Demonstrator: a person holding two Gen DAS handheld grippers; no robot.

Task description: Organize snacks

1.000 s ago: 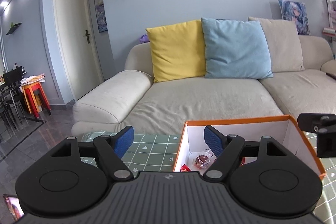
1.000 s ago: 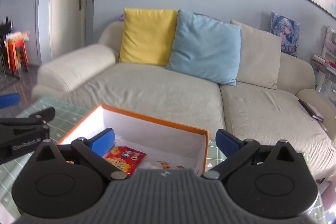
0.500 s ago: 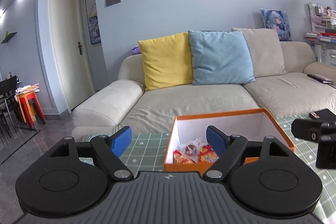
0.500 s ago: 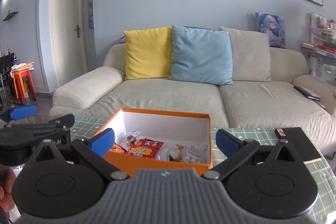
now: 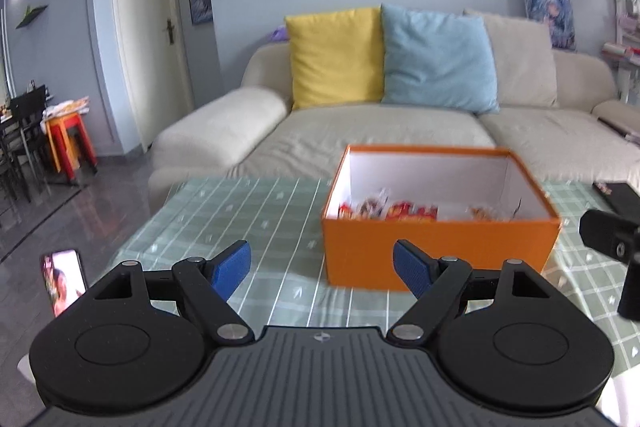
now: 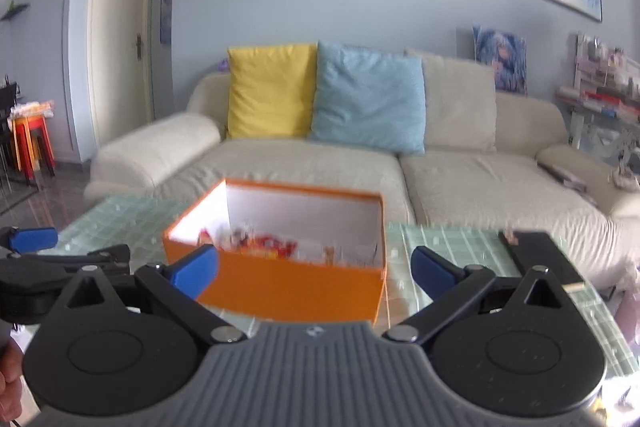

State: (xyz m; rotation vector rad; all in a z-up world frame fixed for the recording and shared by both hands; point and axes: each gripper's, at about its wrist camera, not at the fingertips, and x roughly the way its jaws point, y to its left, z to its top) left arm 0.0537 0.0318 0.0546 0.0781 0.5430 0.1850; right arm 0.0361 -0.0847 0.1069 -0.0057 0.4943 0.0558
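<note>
An orange box [image 5: 440, 251] with a white inside stands on the green checked table [image 5: 248, 211]. Several snack packets [image 5: 404, 209] lie in it. The box [image 6: 288, 287] and the snack packets [image 6: 268, 243] also show in the right wrist view. My left gripper [image 5: 322, 267] is open and empty, in front of the box and a little to its left. My right gripper [image 6: 314, 269] is open and empty, in front of the box. The left gripper's side shows at the left edge of the right wrist view [image 6: 60, 267].
A beige sofa [image 5: 360, 131] with yellow, blue and beige cushions stands behind the table. A phone [image 5: 62, 281] leans at the table's left. A black flat object [image 6: 536, 255] lies on the table at the right. Stools [image 5: 68, 147] stand far left.
Both grippers have pulled back and away from the box. The box now sits farther off, wholly in view. Both stay open and empty.
</note>
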